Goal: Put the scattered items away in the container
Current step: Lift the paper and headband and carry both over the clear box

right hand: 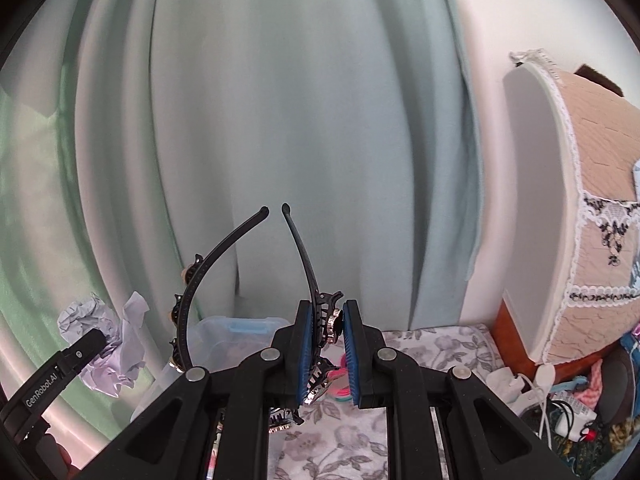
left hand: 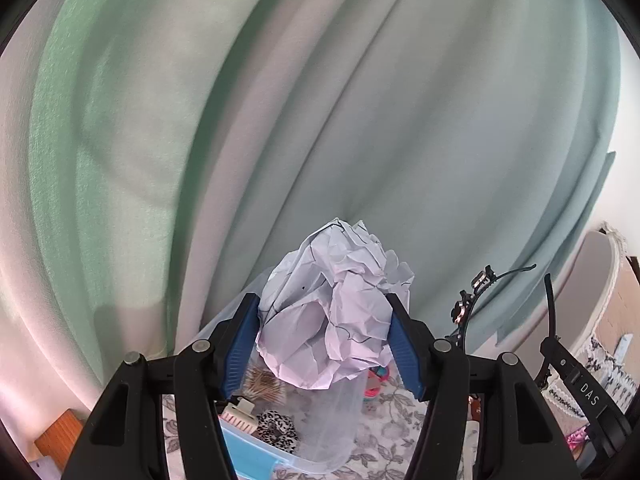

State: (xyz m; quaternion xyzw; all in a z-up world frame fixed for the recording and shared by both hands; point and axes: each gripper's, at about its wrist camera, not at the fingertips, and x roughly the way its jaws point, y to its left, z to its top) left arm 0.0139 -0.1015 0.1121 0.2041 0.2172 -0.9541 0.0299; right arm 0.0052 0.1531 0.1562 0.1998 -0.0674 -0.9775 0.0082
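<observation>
Clear plastic container (left hand: pixel 320 420) already holds bits; left gripper (left hand: pixel 324 332) clamps crumpled white paper (left hand: pixel 336 304) above it, right gripper (right hand: pixel 325 344) pinches black toothed headband (right hand: pixel 308 264), neither dropped yet.

I count one paper ball (left hand: pixel 338 308), one headband (right hand: pixel 316 308), one scrunchie (left hand: pixel 277 429) inside one box (left hand: pixel 320 460), two tongs.

Pale green curtain (left hand: pixel 360 120) — lace-trimmed cover (right hand: pixel 592 208), perhaps a headboard's

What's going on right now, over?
Left gripper clamped on crumpled paper, above the clear container. Right gripper clamped on black headband, held aloft. Nothing blocking the container, over.
</observation>
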